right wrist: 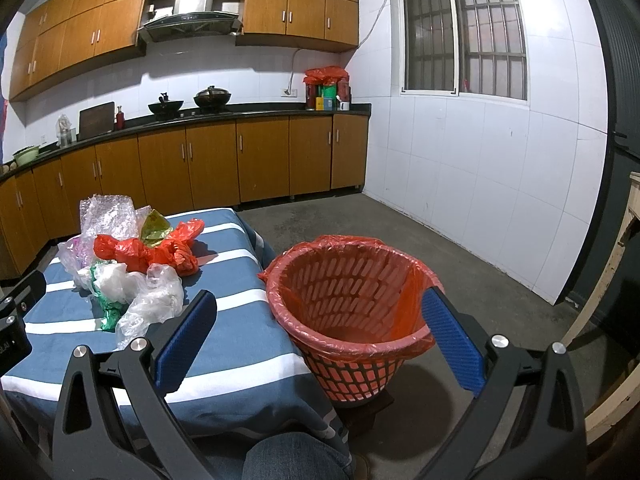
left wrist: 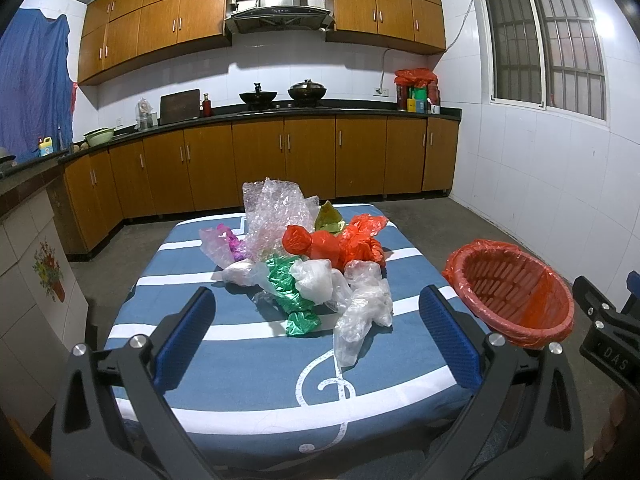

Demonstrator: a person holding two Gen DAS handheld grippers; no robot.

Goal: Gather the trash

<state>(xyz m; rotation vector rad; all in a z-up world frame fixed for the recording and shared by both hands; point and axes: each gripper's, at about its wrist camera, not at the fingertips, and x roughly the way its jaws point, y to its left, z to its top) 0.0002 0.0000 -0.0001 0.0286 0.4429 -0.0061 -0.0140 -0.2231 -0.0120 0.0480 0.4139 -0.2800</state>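
A low table (left wrist: 224, 384) with a blue-and-white striped cloth stands in the middle of the kitchen floor, and everything here sits in relation to it. On its far half lies a heap of crumpled plastic: a sheet of bubble wrap (left wrist: 276, 208) at the back, red bags (left wrist: 340, 246) toward the right side of the heap, a green bag (left wrist: 290, 292) in front of them, and a clear bag (left wrist: 362, 312) nearest the table's near edge (a yellowish wrapper pokes up behind the red ones).

Just off the table's right side stands a red basket (right wrist: 352, 300), lined with a red bag and with nothing inside that I can see.

The left gripper (left wrist: 320, 340) hangs over the table's near half, its blue-padded jaws spread wide with nothing between them, short of the clear bag. The right gripper (right wrist: 320, 344) is held beyond the table's right edge, jaws likewise wide apart and unloaded, framing the basket.
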